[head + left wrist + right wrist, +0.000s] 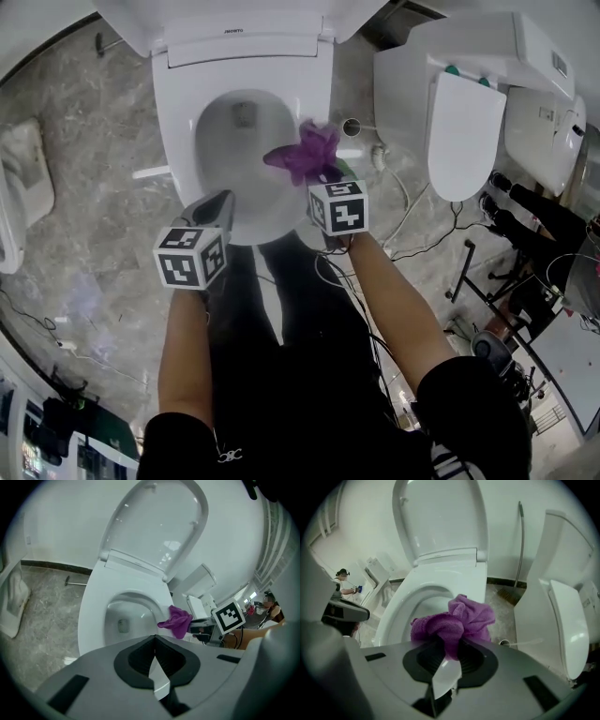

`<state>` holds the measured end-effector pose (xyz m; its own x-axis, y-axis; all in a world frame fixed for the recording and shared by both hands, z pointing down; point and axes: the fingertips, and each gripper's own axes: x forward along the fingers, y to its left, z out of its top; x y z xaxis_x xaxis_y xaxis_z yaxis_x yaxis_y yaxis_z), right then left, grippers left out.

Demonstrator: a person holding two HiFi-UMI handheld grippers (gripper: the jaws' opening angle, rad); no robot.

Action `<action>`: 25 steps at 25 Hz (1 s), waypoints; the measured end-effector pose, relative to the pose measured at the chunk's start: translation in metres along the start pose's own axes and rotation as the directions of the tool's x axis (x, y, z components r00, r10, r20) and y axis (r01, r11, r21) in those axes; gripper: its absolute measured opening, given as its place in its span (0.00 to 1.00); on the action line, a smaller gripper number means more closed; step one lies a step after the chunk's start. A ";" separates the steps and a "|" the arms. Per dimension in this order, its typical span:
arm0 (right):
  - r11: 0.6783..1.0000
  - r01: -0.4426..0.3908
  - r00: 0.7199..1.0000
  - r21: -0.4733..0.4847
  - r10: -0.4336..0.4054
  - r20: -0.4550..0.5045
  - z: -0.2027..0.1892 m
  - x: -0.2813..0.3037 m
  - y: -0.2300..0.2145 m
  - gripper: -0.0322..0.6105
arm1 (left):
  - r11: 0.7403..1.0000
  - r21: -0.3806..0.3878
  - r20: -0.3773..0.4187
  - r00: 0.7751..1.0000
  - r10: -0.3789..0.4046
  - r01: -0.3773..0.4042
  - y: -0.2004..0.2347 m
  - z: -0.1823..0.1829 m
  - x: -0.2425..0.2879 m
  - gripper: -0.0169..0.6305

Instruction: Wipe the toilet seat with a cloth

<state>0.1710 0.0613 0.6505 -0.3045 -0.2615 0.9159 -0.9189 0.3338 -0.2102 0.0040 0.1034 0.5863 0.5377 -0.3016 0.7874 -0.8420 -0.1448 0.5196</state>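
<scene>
Right now the right gripper point(449, 646) clamps a crumpled purple microfibre cloth point(454, 620) over the white oval toilet seat's point(173, 122) right rim. Better to press it flat and sweep round. The left gripper point(154, 641) is closed and empty.

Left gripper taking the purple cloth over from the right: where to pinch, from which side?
Probably pinch the loose bunch of the purple cloth sticking out past the right gripper, which is shut on its lower fold. Come from the bowl side with the left gripper, now shut and empty, so open it first: the flap pointing over the bowl is free there.
</scene>
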 end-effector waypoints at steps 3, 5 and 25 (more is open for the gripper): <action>0.997 0.068 0.995 -0.046 -0.065 0.074 0.033 -0.010 -0.008 0.17 | 0.999 -0.016 -0.004 0.999 -0.040 0.040 0.008 0.009 -0.002 0.04; 0.991 0.111 0.988 -0.079 -0.101 0.116 0.058 -0.014 -0.013 0.17 | 0.997 -0.028 0.000 0.998 -0.066 0.066 0.013 0.015 -0.006 0.04; 0.914 0.404 0.895 -0.040 -0.386 0.224 0.254 0.049 -0.080 0.17 | 0.993 0.004 -0.003 0.993 -0.118 0.118 0.100 0.090 -0.032 0.04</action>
<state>0.1661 -0.2078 0.6251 0.0259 -0.5660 0.8240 -0.9527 0.2358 0.1919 -0.1010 0.0139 0.5833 0.6337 -0.2793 0.7214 -0.7726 -0.1835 0.6077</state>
